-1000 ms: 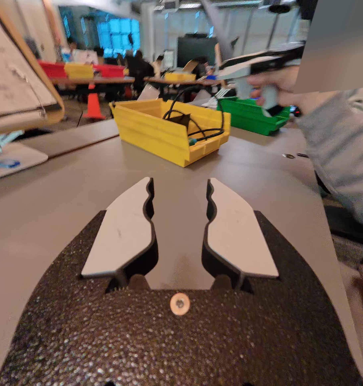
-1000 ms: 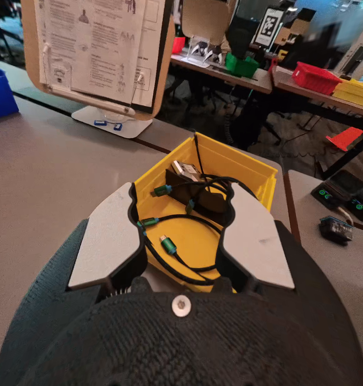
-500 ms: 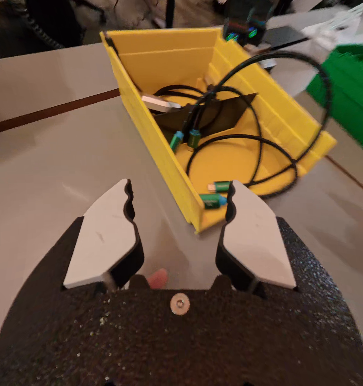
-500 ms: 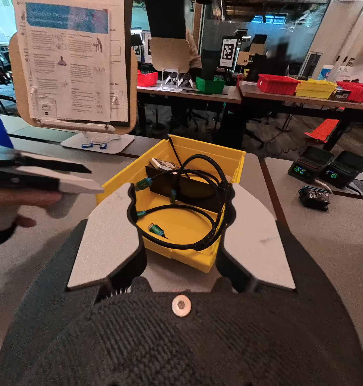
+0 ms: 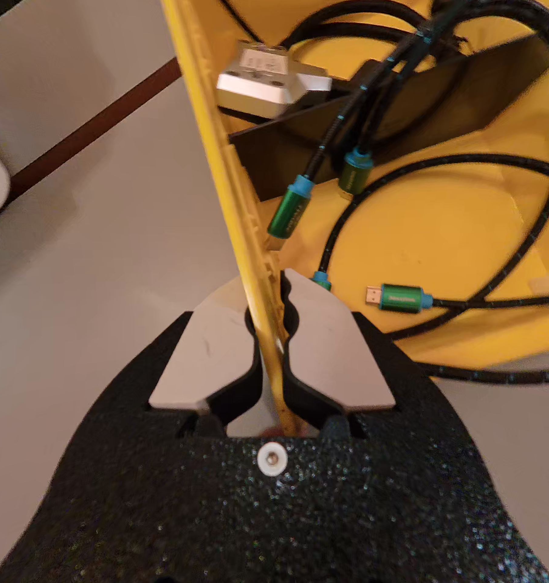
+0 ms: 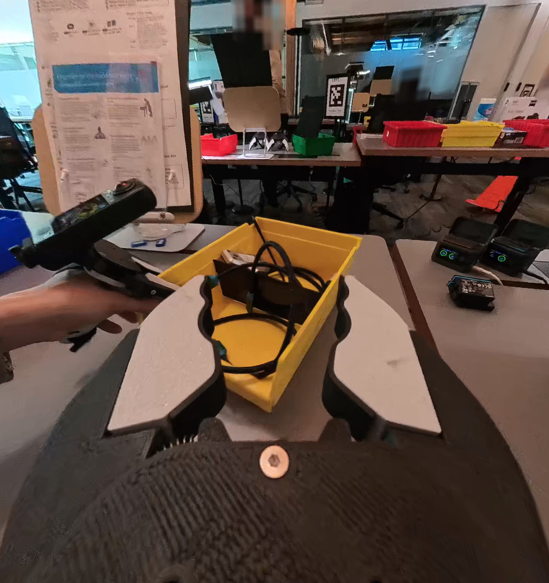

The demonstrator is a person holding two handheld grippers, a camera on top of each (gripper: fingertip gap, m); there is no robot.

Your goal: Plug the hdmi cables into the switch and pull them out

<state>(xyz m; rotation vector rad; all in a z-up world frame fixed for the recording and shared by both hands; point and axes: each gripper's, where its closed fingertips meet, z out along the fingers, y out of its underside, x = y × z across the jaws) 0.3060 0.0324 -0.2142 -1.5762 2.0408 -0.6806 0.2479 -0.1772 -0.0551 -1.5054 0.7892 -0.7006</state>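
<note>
My left gripper (image 5: pixel 264 303) is clamped on the near-left wall of the yellow bin (image 5: pixel 232 176), one finger outside the wall, one finger inside, the thin plastic edge pinched between them. My right gripper (image 6: pixel 274 303) hangs over the grey table (image 6: pixel 494 362) on the near side of the bin, jaws wide apart, nothing between them but air and the view of the bin.

Inside the bin: the silver switch (image 5: pixel 268 85) lies at the far left, against the wall, resting on a black divider (image 5: pixel 285 154). The black braided HDMI cables (image 5: pixel 475 186) loop all over the yellow floor. Two green plugs (image 5: pixel 289 209) hang down across the divider, close beside each other; a third green plug (image 5: pixel 397 298) lies flat on the floor, its metal tip pointing left towards my inner finger. No plug is in the switch.

From the right wrist view, the hand (image 6: pixel 58 310) holding my left gripper shows at the left of the bin.
</note>
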